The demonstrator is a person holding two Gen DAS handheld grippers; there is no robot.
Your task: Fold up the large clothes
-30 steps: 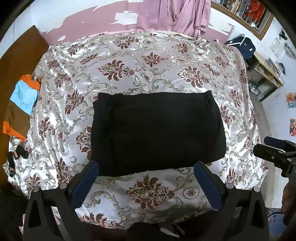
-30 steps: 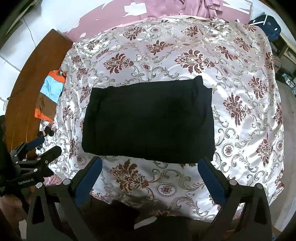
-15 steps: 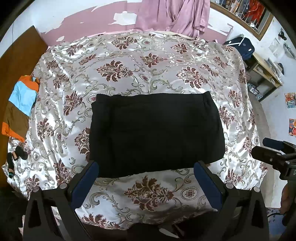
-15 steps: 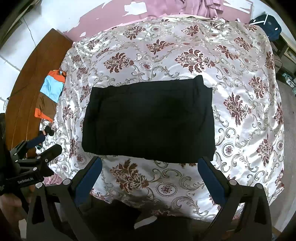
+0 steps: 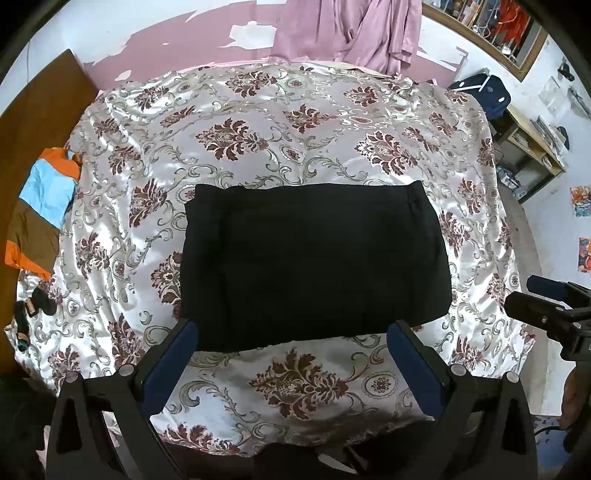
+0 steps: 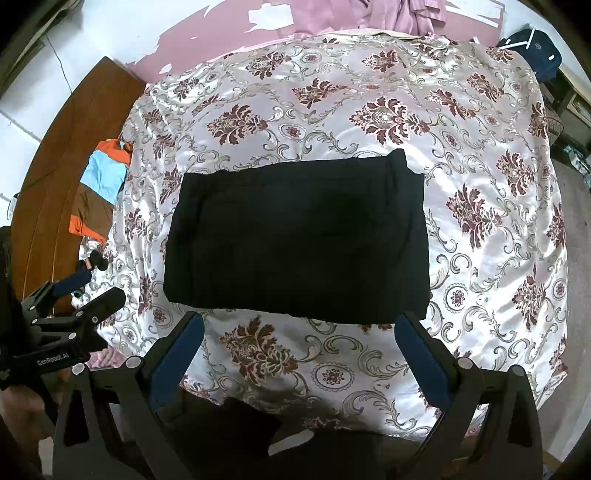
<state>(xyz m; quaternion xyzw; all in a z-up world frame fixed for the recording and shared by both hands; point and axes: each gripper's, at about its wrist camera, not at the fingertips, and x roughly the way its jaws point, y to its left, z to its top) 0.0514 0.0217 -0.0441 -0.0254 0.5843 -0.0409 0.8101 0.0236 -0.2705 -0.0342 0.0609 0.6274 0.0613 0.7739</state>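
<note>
A black garment (image 5: pixel 314 258) lies folded into a flat rectangle in the middle of the bed; it also shows in the right wrist view (image 6: pixel 299 236). My left gripper (image 5: pixel 291 332) is open and empty, held above the bed's near edge, just short of the garment's near side. My right gripper (image 6: pixel 299 325) is open and empty too, at the garment's near edge. The right gripper also shows at the right edge of the left wrist view (image 5: pixel 546 314), and the left gripper shows at the left of the right wrist view (image 6: pixel 74 317).
The bed has a shiny floral cover (image 5: pixel 295 122). An orange, blue and brown cloth (image 5: pixel 40 210) lies at its left edge by a wooden headboard (image 5: pixel 33 110). Pink clothes (image 5: pixel 354 33) hang behind. A shelf (image 5: pixel 528 147) and a dark bag (image 5: pixel 480 88) stand at right.
Both grippers have drifted back slightly and stay open. The garment has not moved.
</note>
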